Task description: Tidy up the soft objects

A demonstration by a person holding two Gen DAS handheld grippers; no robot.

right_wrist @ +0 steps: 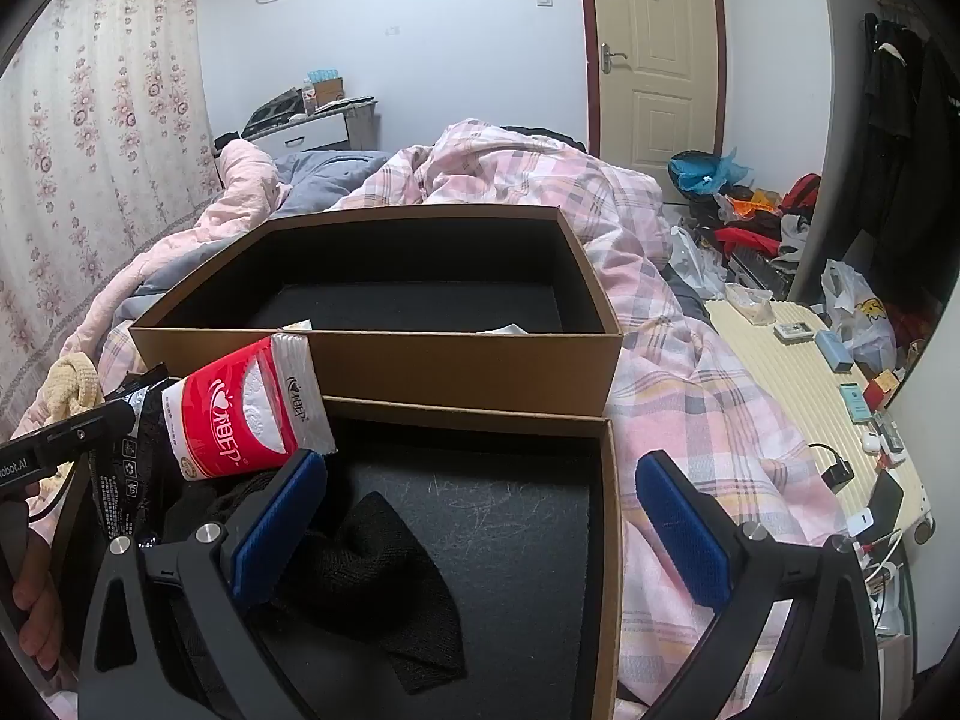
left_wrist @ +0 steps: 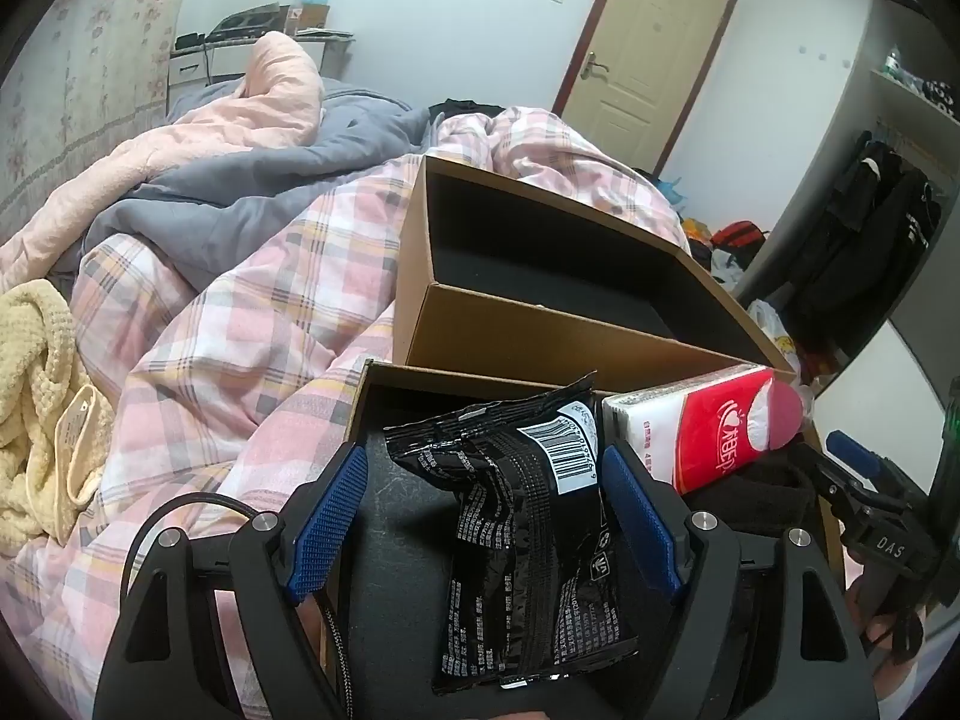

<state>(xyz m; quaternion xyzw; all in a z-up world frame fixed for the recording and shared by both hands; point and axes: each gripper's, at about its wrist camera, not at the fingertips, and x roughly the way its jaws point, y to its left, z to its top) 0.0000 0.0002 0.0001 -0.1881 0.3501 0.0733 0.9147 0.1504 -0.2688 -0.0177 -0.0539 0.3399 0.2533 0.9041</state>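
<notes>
My left gripper (left_wrist: 486, 510) is open over the near cardboard box (left_wrist: 369, 396). A crumpled black snack packet (left_wrist: 528, 528) lies loose between its blue pads, leaning in the box. A red and white tissue pack (left_wrist: 708, 432) rests on the box's far right edge; it also shows in the right wrist view (right_wrist: 252, 414). My right gripper (right_wrist: 486, 510) is open and empty above the same box (right_wrist: 606, 540), over a black knit cloth (right_wrist: 384, 576) lying on the box floor. A second, larger box (right_wrist: 384, 366) stands behind, with something pale inside. A yellow knit cloth (left_wrist: 36, 384) lies on the bed at left.
Both boxes sit on a pink plaid quilt (left_wrist: 240, 348) with pink and grey bedding (left_wrist: 198, 180) behind. A cream bedside surface (right_wrist: 816, 384) with small items lies right. Clothes and bags (right_wrist: 750, 216) litter the floor near the door (right_wrist: 654, 48).
</notes>
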